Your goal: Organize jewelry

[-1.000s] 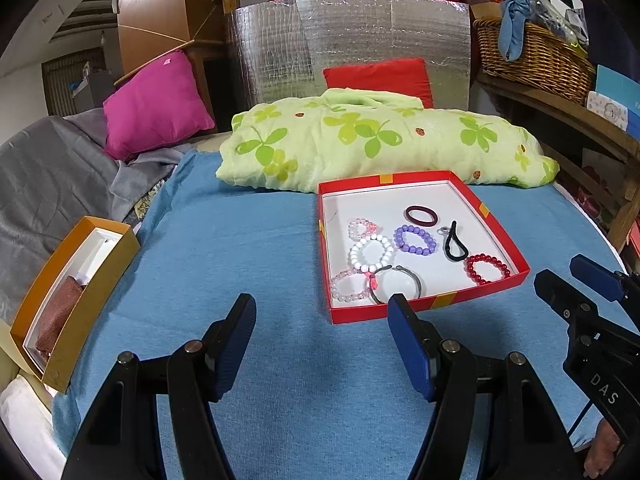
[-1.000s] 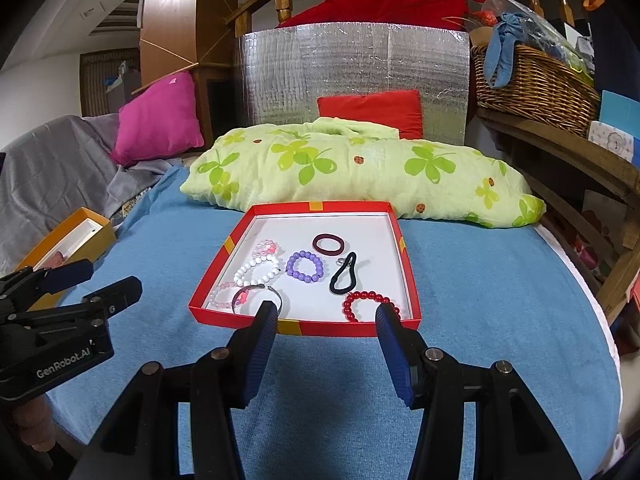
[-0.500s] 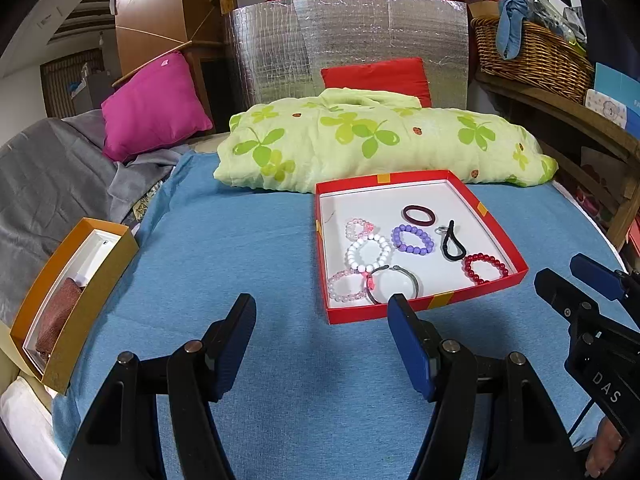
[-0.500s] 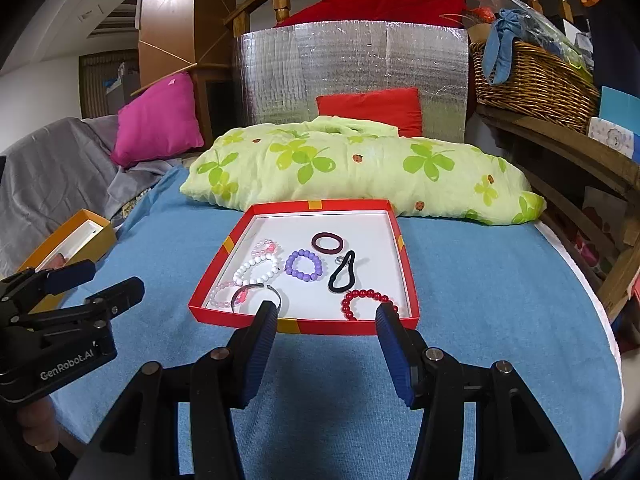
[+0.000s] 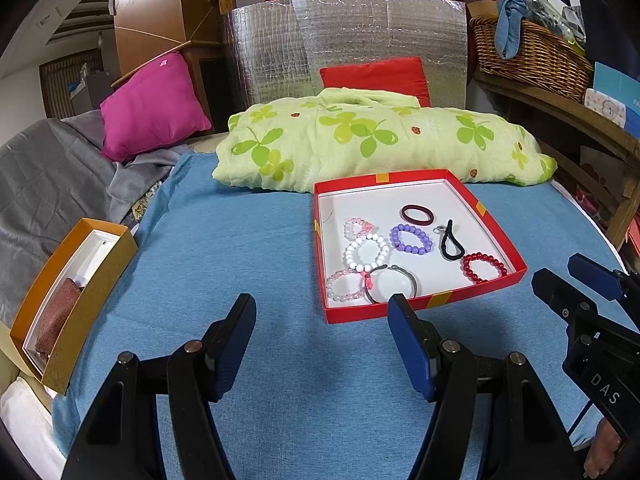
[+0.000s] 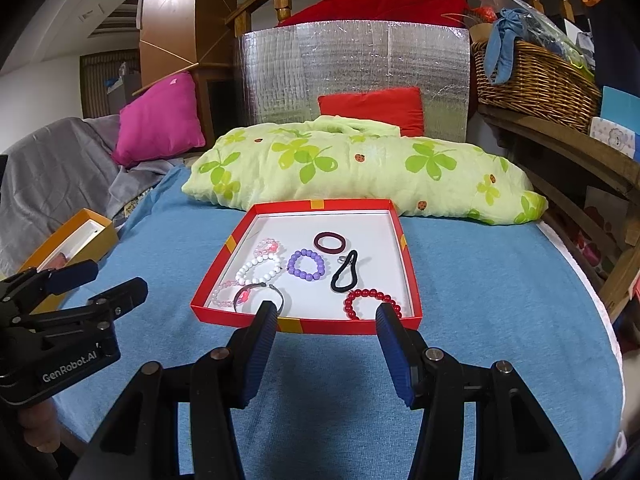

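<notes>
Right now your left tool [image 5: 322, 336] and right tool [image 6: 326, 338] gape wide, empty; bracelets [image 5: 412, 240] lie loose in the red tray [image 5: 498, 280], orange box [image 5: 96, 280] aside — sorted or unsorted, you cannot tell.

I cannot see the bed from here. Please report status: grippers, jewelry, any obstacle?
Left gripper open, empty. Right gripper open, empty, just short of red tray. Bracelets lie loose in tray. Nothing in the way.
</notes>
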A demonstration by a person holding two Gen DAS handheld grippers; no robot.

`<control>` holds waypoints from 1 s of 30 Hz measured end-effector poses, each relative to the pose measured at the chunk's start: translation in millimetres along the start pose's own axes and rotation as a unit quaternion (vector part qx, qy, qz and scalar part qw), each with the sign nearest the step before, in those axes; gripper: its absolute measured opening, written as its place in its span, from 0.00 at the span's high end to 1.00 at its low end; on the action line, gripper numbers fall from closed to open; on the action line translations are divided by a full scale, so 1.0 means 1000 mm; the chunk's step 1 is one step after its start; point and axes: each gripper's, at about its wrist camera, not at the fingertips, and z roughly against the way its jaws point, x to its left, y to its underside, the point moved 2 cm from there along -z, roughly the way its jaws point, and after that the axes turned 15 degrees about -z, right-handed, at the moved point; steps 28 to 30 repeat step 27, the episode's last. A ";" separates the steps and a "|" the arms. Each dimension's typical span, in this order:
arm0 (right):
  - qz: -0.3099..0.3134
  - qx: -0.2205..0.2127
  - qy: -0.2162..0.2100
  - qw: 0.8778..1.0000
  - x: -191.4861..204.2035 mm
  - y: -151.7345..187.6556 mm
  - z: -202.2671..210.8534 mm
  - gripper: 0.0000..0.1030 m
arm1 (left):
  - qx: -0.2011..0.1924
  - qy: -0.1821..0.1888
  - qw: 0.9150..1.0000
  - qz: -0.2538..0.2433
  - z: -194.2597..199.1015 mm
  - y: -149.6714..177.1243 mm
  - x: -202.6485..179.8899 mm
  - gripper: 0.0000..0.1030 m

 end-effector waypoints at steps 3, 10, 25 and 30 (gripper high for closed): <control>-0.002 -0.001 0.000 1.000 -0.001 -0.001 0.000 0.46 | 0.000 0.000 1.000 0.000 0.000 0.000 0.000 0.33; -0.002 0.001 -0.001 1.000 -0.001 -0.001 0.001 0.46 | 0.000 0.000 1.000 0.000 0.000 -0.001 0.000 0.33; -0.007 0.005 -0.001 1.000 -0.002 0.000 -0.001 0.46 | -0.010 0.012 1.000 0.006 -0.002 0.002 0.003 0.33; -0.012 0.004 0.009 1.000 -0.009 -0.001 -0.002 0.46 | -0.002 0.009 1.000 0.021 -0.012 0.007 0.011 0.33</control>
